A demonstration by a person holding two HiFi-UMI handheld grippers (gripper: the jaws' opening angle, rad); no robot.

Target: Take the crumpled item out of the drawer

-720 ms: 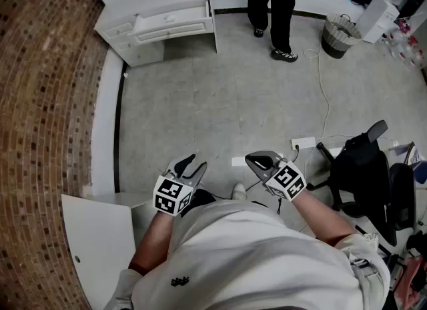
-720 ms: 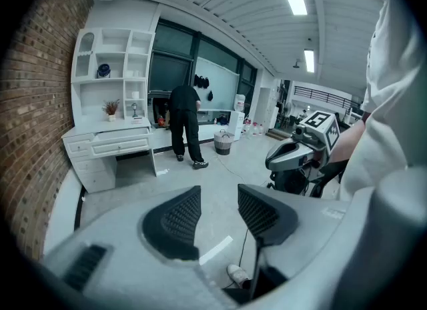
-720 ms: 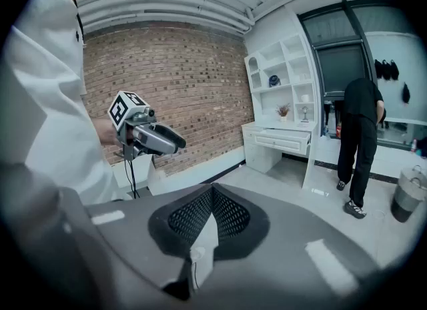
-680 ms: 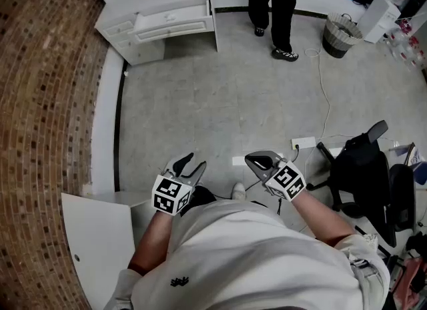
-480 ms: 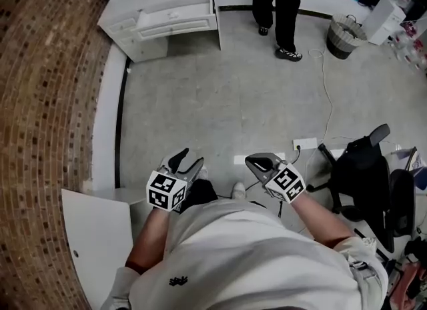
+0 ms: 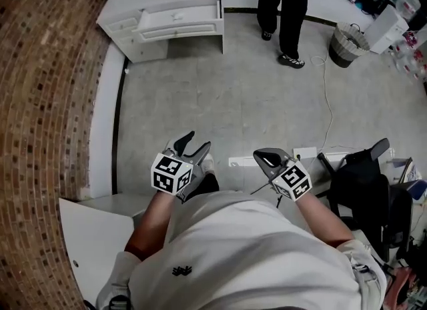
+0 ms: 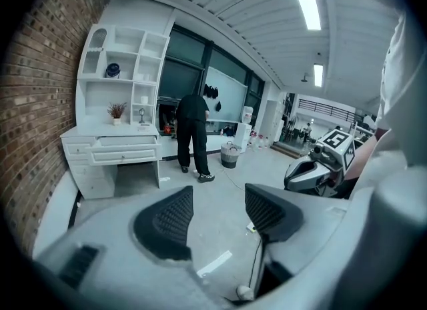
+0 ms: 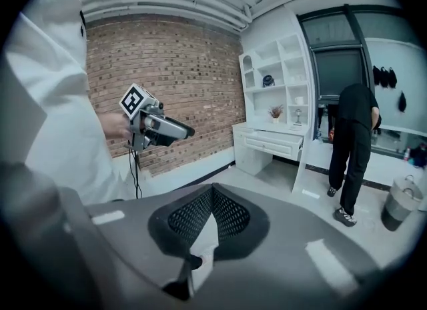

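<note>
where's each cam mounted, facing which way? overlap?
Head view: on the person's head, aimed steeply down at the floor; shows the torso, both arms, left tongs, right tongs.
Left gripper view: on the left tongs, looking along its open jaws toward the white desk; right tongs shows at right.
Right gripper view: on the right tongs, looking along its shut jaws toward the brick wall; left tongs and white shirt at left.
Shared: all show the desk and a standing person.
</note>
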